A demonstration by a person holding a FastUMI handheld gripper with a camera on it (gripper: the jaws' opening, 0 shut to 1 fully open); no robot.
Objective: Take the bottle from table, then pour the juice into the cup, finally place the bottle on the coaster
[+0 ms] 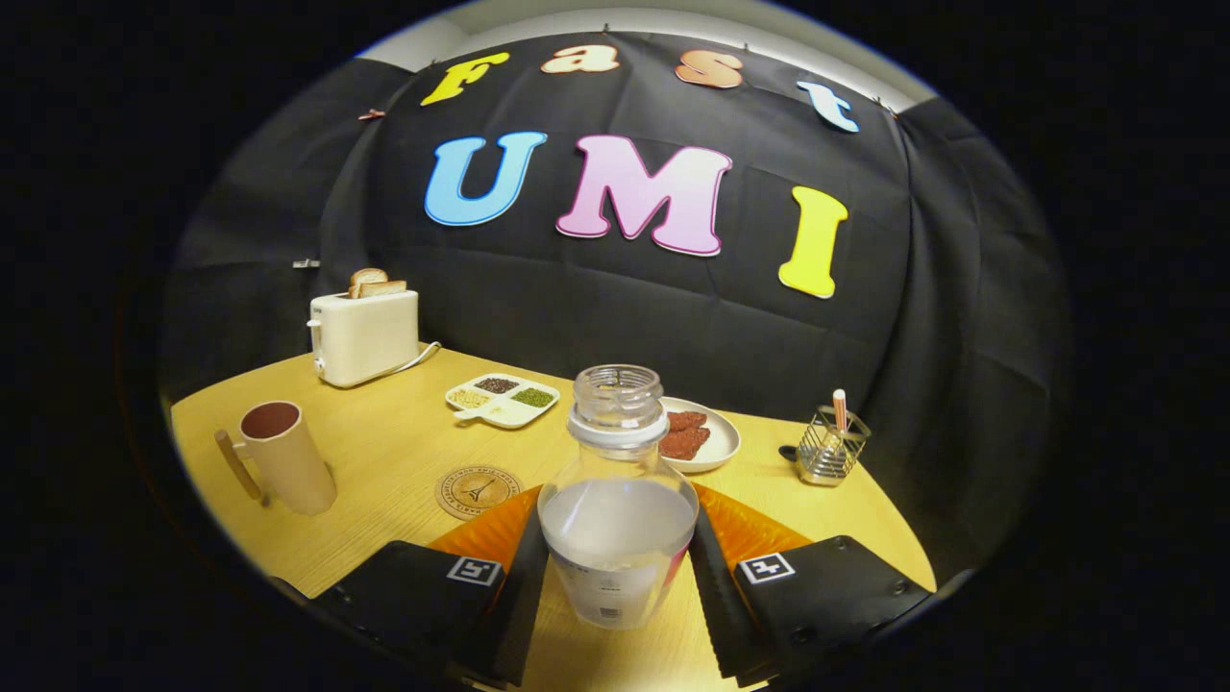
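Clear plastic bottle (617, 500), uncapped and part full of pale liquid, stands upright on the wooden table (404, 452) between the gripper (615, 567) fingers, which close on its lower body. Likely light, slippery and spillable; grip low, keep level

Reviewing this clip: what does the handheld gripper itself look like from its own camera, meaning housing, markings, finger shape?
The gripper has two dark, flat housing blocks with small screws, each carrying a square black-and-white fiducial tag on a white patch. Two long fingers angle forward from them, with ribbed, serrated inner faces. Translucent orange ribbed panels sit behind the fingers. No cables are visible.
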